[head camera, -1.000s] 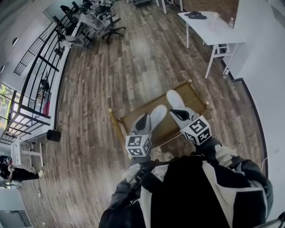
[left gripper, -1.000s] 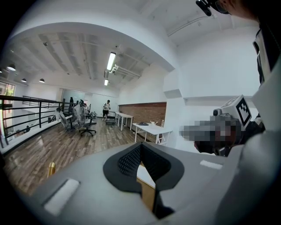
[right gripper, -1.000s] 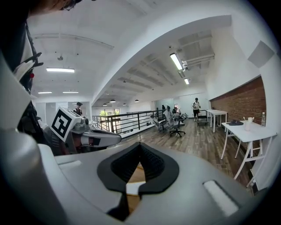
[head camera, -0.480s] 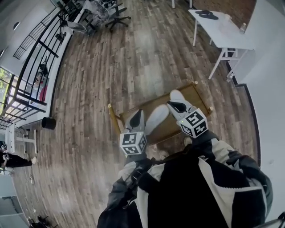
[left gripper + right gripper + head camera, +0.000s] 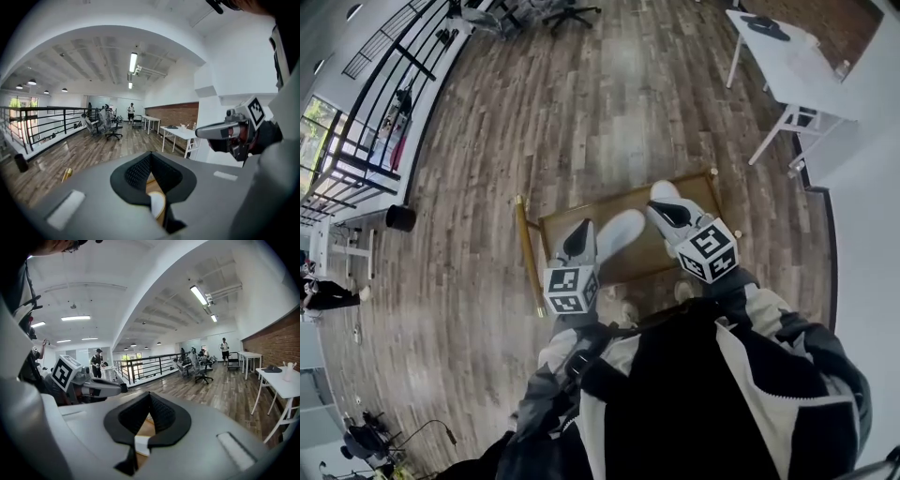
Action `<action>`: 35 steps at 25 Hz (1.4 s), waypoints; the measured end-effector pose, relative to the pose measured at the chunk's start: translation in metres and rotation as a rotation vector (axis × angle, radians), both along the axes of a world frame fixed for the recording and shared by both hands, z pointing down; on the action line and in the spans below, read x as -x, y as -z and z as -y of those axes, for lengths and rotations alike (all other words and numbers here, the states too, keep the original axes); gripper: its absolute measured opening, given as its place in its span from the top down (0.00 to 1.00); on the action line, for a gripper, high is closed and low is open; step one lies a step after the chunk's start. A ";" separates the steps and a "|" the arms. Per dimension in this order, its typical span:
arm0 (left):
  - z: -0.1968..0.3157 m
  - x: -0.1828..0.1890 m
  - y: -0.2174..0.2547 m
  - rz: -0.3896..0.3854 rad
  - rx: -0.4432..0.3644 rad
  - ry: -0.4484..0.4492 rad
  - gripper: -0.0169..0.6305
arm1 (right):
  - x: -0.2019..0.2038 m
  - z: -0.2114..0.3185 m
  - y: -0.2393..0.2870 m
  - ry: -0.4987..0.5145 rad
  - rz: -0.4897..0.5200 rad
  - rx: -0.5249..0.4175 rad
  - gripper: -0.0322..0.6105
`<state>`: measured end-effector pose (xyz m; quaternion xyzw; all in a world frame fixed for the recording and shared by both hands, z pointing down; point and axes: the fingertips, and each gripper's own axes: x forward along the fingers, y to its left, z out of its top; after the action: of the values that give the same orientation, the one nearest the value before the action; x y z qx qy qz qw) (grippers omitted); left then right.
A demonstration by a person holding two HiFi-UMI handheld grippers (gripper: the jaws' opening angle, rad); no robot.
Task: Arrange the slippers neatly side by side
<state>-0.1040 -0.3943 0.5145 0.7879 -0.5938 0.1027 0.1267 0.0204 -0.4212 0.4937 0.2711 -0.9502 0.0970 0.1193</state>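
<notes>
Head view: my left claw point(image 5: 580, 236) and right claw point(image 5: 668, 212) are shut and empty above slippers point(image 5: 623, 231) on board point(image 5: 600, 214), approach step; next open, drop, grab.

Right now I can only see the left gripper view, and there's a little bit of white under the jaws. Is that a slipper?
Observer: Yes. The head view shows a white slipper lying on a wooden platform, just right of the left gripper.
Operator: Where's the other one?
Observer: The second slipper is further right on the platform. Only one end shows, sticking out past the right gripper.
Operator: Is that gripper holding it?
Observer: No. The right gripper view shows its jaws together with nothing gripped; wood and a bit of white show below them.
</notes>
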 end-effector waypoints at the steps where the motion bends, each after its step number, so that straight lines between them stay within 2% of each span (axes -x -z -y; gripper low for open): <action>1: 0.001 -0.002 -0.007 0.033 0.008 -0.005 0.96 | -0.003 0.000 0.000 0.009 -0.005 -0.002 0.95; 3: 0.004 -0.007 -0.022 0.068 0.031 -0.030 0.96 | -0.008 0.000 0.000 0.023 -0.019 -0.009 0.95; 7: 0.012 -0.018 -0.052 0.090 0.088 -0.082 0.95 | -0.027 0.005 0.001 0.021 -0.047 -0.027 0.95; 11: 0.021 -0.024 -0.093 0.200 0.189 -0.139 0.90 | -0.047 0.012 0.002 -0.005 -0.061 -0.024 0.95; 17: 0.021 -0.031 -0.174 0.370 0.396 -0.256 0.76 | -0.071 0.015 -0.003 -0.050 -0.081 -0.017 0.95; 20: 0.017 -0.037 -0.209 0.430 0.470 -0.310 0.71 | -0.084 0.014 -0.008 -0.074 -0.093 -0.012 0.95; 29: 0.013 -0.032 -0.266 0.545 0.593 -0.414 0.61 | -0.110 0.006 -0.016 -0.147 -0.121 0.014 0.95; 35: 0.012 -0.035 -0.281 0.530 0.632 -0.437 0.60 | -0.127 0.004 -0.020 -0.187 -0.136 0.026 0.95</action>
<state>-0.0687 -0.4067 0.7953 0.7639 -0.3652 0.5008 0.1798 0.1472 -0.4254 0.5139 0.3630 -0.9091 0.1014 0.1772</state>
